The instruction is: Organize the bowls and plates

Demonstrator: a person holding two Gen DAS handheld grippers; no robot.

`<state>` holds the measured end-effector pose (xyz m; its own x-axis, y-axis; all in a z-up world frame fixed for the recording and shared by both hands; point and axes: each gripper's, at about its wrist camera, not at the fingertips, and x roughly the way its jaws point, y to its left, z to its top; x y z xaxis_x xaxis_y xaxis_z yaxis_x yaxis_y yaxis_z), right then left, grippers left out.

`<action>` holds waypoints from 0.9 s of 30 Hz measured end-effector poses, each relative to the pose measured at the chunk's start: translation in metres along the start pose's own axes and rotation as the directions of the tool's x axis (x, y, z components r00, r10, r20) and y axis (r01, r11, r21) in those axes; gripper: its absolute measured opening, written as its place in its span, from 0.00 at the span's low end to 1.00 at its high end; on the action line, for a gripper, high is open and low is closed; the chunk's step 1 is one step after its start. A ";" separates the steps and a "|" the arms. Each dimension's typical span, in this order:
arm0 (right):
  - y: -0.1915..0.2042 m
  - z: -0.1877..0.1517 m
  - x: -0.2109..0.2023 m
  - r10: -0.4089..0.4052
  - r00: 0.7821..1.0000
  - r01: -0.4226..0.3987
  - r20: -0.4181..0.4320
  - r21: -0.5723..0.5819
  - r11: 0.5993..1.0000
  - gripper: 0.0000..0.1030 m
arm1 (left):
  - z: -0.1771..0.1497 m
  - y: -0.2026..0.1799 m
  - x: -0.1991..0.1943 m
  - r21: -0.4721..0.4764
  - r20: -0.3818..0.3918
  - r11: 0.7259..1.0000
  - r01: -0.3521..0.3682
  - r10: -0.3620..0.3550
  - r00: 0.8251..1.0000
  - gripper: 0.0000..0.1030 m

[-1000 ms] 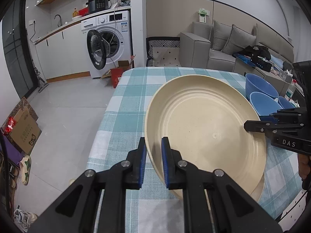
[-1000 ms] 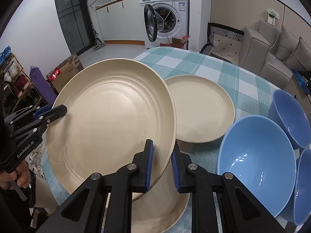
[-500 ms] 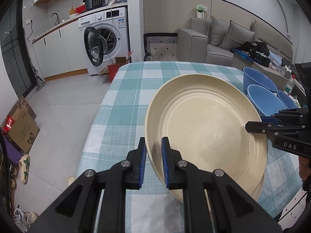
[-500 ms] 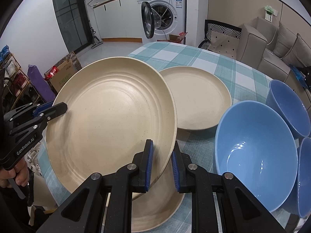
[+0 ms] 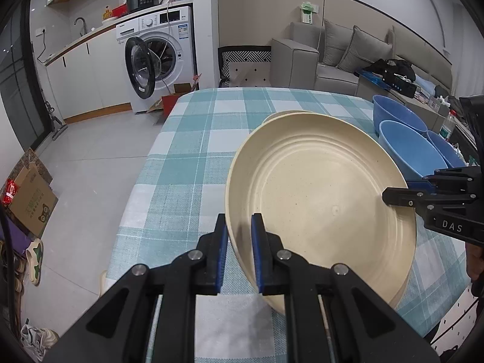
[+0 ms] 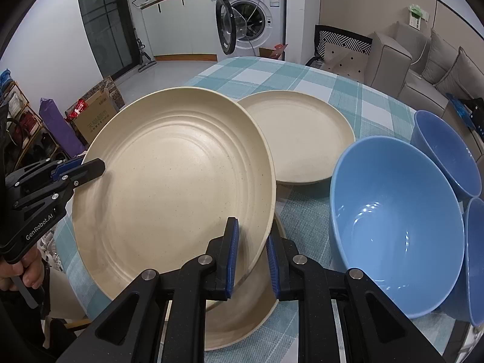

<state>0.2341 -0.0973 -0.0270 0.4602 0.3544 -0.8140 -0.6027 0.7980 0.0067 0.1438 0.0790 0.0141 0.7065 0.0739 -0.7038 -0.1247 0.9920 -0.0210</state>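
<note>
Living room/laundry corner: washing machine (image 5: 160, 60) with its door open, grey sofa (image 5: 329, 57) behind, checked teal-white tabletop (image 5: 193, 163) in front.

Landmark = big cream plate (image 5: 320, 199), ridged inside, held tilted above the tabletop.
- Left hand-held gripper (image 5: 239, 251) clamped on the plate's near-left rim, blue pads either side of the edge.
- Right hand-held gripper (image 6: 251, 257) clamped on the opposite rim; in the left wrist view it shows at the plate's right edge (image 5: 435, 196).
- In the right wrist view, the left one shows on the plate's far-left rim (image 6: 54, 181), person's hand (image 6: 21, 269) below it.
- Second cream plate (image 6: 299, 139) flat on the tabletop just behind the held plate, partly covered by its far edge.
- Third cream plate (image 6: 242, 314) lying under the held plate's near edge, only a crescent visible. Can't tell if the two touch.
- Three blue bowls right of the held plate: large one (image 6: 396, 227) nearest, another (image 6: 447, 154) behind it, third (image 6: 475, 260) cut off at the frame edge. All tipped rather than upright.
</note>
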 end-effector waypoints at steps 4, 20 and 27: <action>-0.001 -0.003 0.000 -0.006 1.000 0.006 0.000 0.003 1.000 0.17 | -0.001 -0.003 0.000 0.011 -0.002 1.000 -0.001 0.001 1.000 0.12; -0.007 -0.017 0.003 -0.038 0.999 0.038 -0.021 0.010 0.999 0.17 | -0.005 -0.012 0.010 0.027 -0.030 0.999 0.025 -0.024 0.999 0.12; -0.008 -0.024 0.003 -0.039 0.999 0.040 -0.037 0.010 0.999 0.17 | -0.009 -0.015 0.012 0.034 -0.042 0.999 0.033 -0.031 0.999 0.12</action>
<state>0.2246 -0.1141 -0.0440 0.4588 0.3043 -0.8348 -0.5776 0.8161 -0.0199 0.1480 0.0636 0.0000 0.6804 0.0385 -0.7318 -0.0780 0.9967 -0.0201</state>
